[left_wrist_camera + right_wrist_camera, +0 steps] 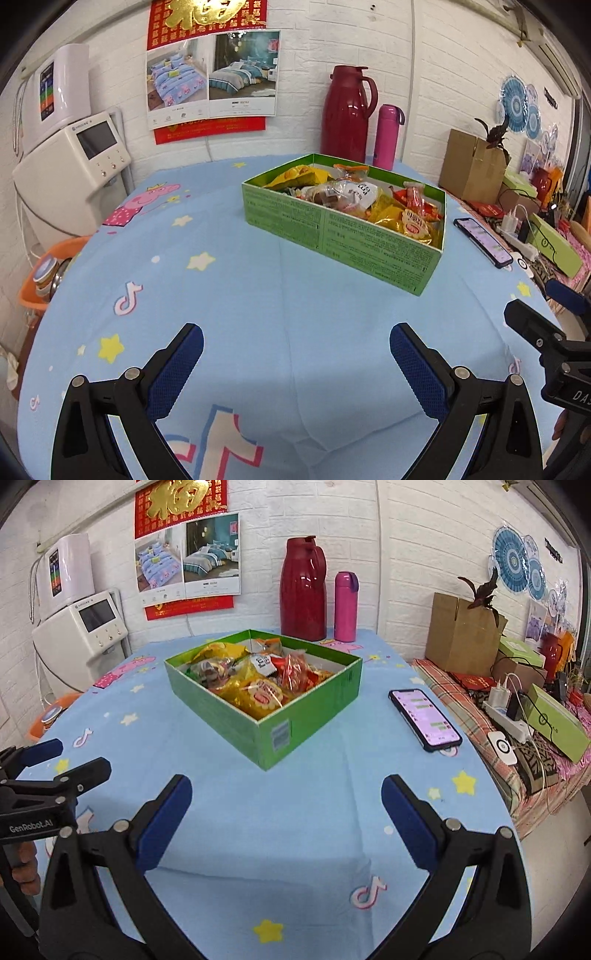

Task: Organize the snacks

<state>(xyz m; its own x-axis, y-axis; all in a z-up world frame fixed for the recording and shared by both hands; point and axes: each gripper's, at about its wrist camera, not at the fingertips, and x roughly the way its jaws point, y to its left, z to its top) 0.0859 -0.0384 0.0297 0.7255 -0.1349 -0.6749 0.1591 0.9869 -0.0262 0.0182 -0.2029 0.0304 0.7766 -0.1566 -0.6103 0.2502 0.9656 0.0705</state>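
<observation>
A green cardboard box [332,232] [314,716] stands in the middle of the table, filled with several wrapped snacks [354,195] [255,683] in yellow, red and clear packets. My left gripper [295,350] hovers open over the blue cloth, well short of the box, nothing between its blue pads. My right gripper [286,805] is open too, near the box's front corner, empty. Each gripper shows at the edge of the other's view: the right gripper [546,325] and the left gripper [55,760].
A lit phone [424,716] [482,240] lies on the cloth right of the box. A red thermos jug [303,590] and pink bottle [345,605] stand at the back edge. A cluttered side bench [517,701] with cables lies to the right, a white appliance [74,162] to the left.
</observation>
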